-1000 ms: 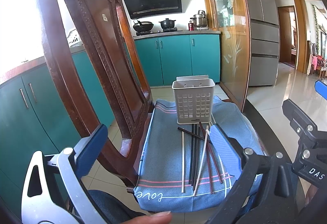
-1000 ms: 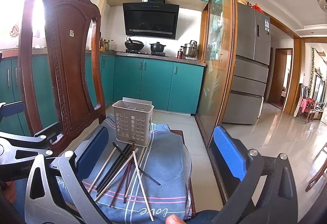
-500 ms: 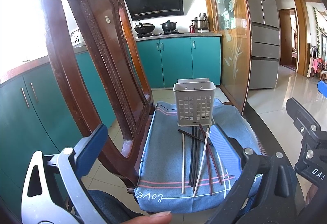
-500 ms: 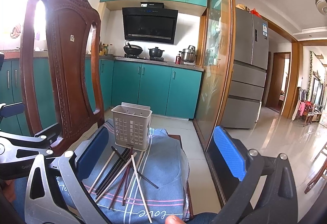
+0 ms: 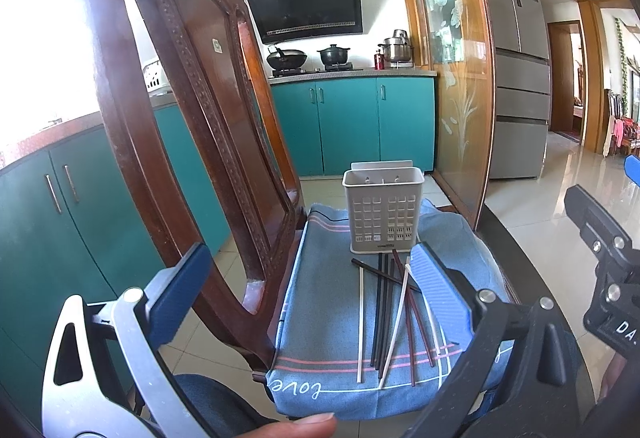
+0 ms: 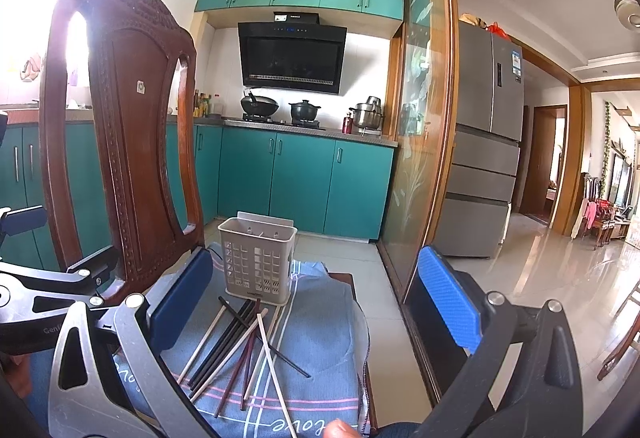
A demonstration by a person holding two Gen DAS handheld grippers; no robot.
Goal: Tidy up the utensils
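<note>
The left gripper (image 5: 312, 286) is held above the near end of a blue cloth (image 5: 324, 302) spread over a chair seat, its jaws spread wide with nothing between them. The right gripper (image 6: 316, 294) is likewise wide open and empty, and in the left wrist view only part of its black frame shows at the right edge, cut off. The left gripper's blue pad covers the right ends of some chopsticks (image 5: 386, 314), so their full count cannot be made out there. The chopsticks, white, black and dark red, lie loose and crossing one another on the middle of the cloth, fanned toward its near edge. A grey slotted utensil holder (image 5: 383, 210) stands upright at the far edge of the cloth, just beyond the chopstick tips; whether any tip touches its base is hard to tell. Its inside looks bare as far as the rim allows.

The carved wooden chair back (image 6: 124, 134) rises along the left edge of the seat. Behind are teal cabinets (image 6: 304, 182), a black range hood (image 6: 292, 58), pots (image 6: 304, 110) on the stove, a glass sliding door (image 6: 424, 126) and a grey fridge (image 6: 488, 142). The window at the left is blown out white.
</note>
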